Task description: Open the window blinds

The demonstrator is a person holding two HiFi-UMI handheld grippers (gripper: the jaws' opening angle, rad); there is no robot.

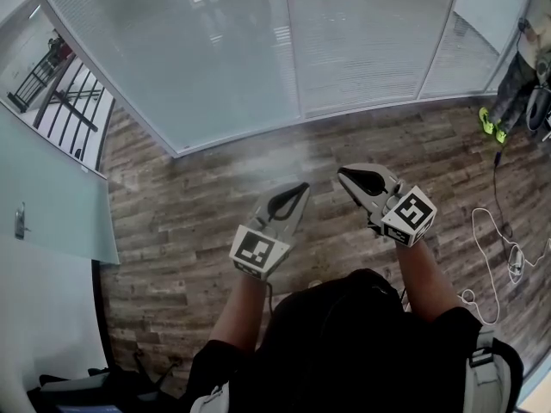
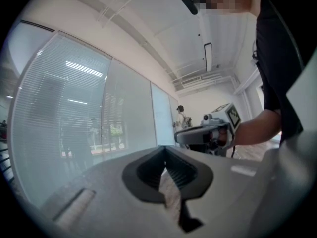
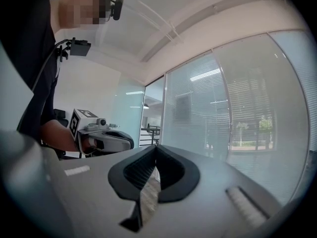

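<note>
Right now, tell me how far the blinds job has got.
Done: nothing visible; the blinds hang lowered behind the glass. In hand: the left gripper and right gripper are both shut and empty, held over the wooden floor, short of the glass. Left: reach the blinds and open them; no cord or wand shows.

The person's bare forearms [image 1: 234, 310] reach forward, side by side. The grey, black-padded left gripper [image 1: 300, 188] points level, its jaws closed tip to tip on nothing. The matching right gripper [image 1: 343, 173], just beside it, is likewise closed and empty.
</note>
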